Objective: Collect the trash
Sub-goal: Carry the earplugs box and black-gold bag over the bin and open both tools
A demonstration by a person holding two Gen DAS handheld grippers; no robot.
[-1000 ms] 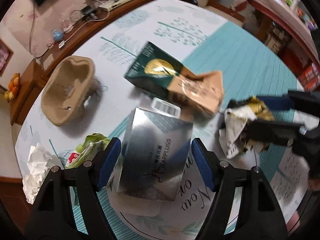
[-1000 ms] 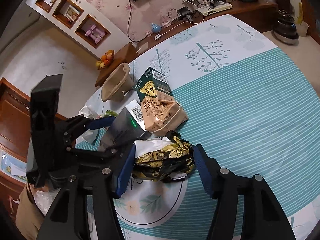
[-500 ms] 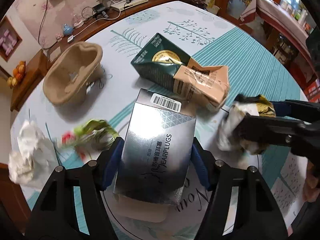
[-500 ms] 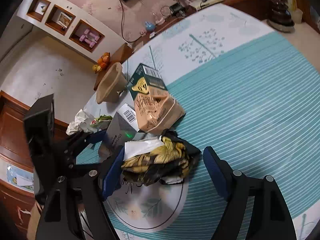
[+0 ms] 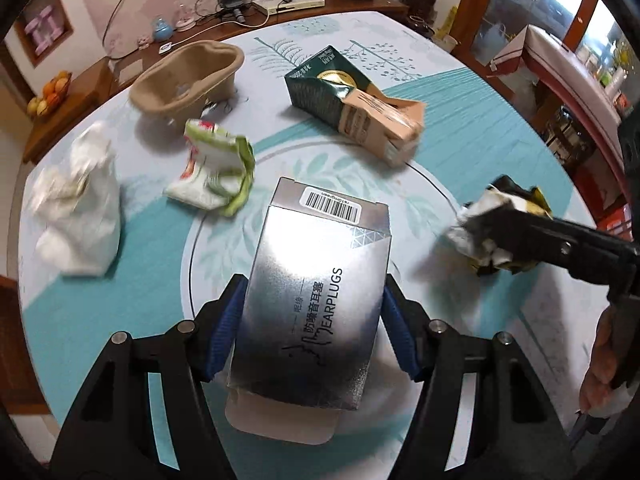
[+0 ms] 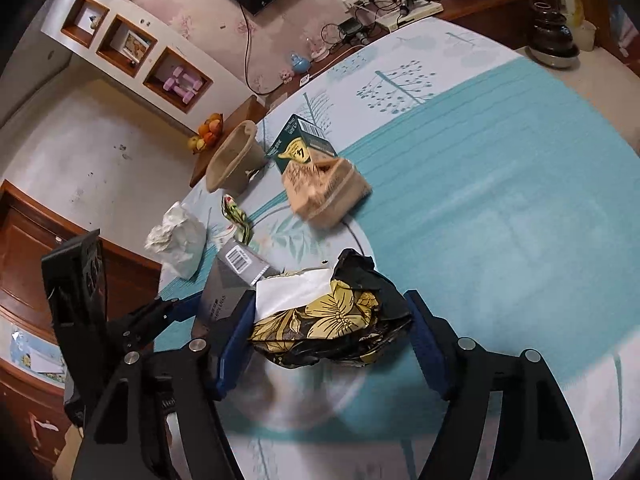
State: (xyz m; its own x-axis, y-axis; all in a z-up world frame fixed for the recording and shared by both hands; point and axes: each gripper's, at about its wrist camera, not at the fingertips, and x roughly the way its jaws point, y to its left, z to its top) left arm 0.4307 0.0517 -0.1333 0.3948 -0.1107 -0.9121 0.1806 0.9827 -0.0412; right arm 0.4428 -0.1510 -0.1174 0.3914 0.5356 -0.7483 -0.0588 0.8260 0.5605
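Note:
My left gripper (image 5: pixel 314 284) is shut on a silver earplugs box (image 5: pixel 316 300) and holds it tilted above the table. Both blue pads press on its sides. A crumpled black wrapper with yellow flowers and white paper (image 6: pixel 332 312) sits between the pads of my right gripper (image 6: pixel 332 308). Those jaws are closing and both pads touch the wad. In the left wrist view the wrapper (image 5: pixel 500 208) hangs at the right in the right gripper (image 5: pixel 496 236). More trash lies on the table: a green and tan carton (image 5: pixel 360 108), a green-white wrapper (image 5: pixel 216 168) and crumpled white paper (image 5: pixel 76 216).
A brown pulp tray (image 5: pixel 188 76) lies at the far left of the round table with its teal and white cloth (image 5: pixel 480 128). A wooden sideboard (image 5: pixel 360 4) with cables and a fruit bowl stands behind. A person's hand (image 5: pixel 604 360) grips the right tool.
The left jaws closed on the silver box and carried it toward me, away from the carton. The right jaws opened, then closed again and drew the flowered wad away from the carton.

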